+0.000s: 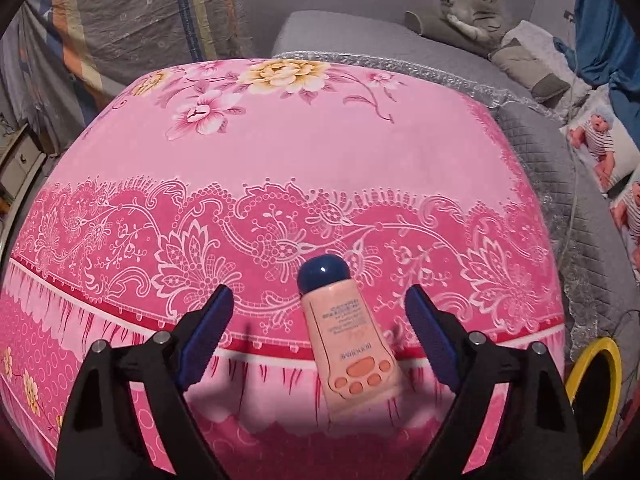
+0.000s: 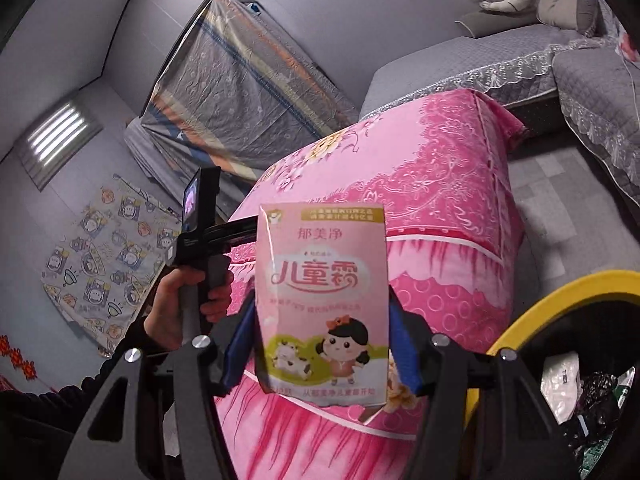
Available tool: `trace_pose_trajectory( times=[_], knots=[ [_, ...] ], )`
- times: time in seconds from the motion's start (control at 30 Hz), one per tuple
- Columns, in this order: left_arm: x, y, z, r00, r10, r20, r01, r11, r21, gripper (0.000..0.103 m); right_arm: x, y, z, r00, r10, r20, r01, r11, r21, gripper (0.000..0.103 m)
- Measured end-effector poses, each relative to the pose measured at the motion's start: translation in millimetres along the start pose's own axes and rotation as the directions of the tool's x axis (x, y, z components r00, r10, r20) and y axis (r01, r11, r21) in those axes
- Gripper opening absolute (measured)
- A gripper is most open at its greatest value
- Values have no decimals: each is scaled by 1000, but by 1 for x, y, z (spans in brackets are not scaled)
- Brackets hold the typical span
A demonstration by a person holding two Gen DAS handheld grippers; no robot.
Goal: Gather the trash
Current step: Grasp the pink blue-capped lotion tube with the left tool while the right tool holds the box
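A peach tube (image 1: 352, 344) with a dark blue cap and a paw print lies on the pink floral cloth (image 1: 320, 140). My left gripper (image 1: 319, 296) stands open around it, both blue pads clear of its sides. In the right wrist view my right gripper (image 2: 322, 302) is shut on a pink cream sachet (image 2: 324, 248) printed with a cartoon girl and a cow, held upright in the air above the cloth-covered table (image 2: 440, 200). A yellow-rimmed bin (image 2: 560, 292) with black bags and wrappers inside is at the lower right; its rim (image 1: 614, 364) also shows in the left wrist view.
A person's hand (image 2: 176, 304) holds the left gripper's handle at the table's left side. A grey sofa (image 1: 532, 140) with cushions and a plush toy (image 1: 472, 4) runs behind and to the right. A plastic-wrapped mattress (image 2: 240, 92) leans on the wall.
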State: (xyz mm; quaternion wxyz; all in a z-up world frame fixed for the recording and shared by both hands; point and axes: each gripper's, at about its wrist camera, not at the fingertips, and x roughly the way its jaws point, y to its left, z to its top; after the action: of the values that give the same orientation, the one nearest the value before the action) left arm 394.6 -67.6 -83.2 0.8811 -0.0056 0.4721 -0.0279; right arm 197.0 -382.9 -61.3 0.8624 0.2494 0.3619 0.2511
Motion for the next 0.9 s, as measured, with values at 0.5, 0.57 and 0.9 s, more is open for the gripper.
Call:
trace_pose_trajectory(
  times=[0.5, 0.57, 0.9],
  knots=[
    [39, 5, 6, 998, 21, -54, -23, 999, -36, 53, -14, 3, -9, 1000, -21, 19, 21, 1000, 16, 56],
    [41, 4, 7, 998, 16, -55, -17, 999, -35, 40, -14, 7, -9, 1000, -23, 19, 23, 1000, 12, 56],
    [-3, 18, -1, 999, -44, 23, 45, 998, -44, 34, -9, 37, -9, 1000, -16, -3, 16, 999, -34, 56]
  ],
)
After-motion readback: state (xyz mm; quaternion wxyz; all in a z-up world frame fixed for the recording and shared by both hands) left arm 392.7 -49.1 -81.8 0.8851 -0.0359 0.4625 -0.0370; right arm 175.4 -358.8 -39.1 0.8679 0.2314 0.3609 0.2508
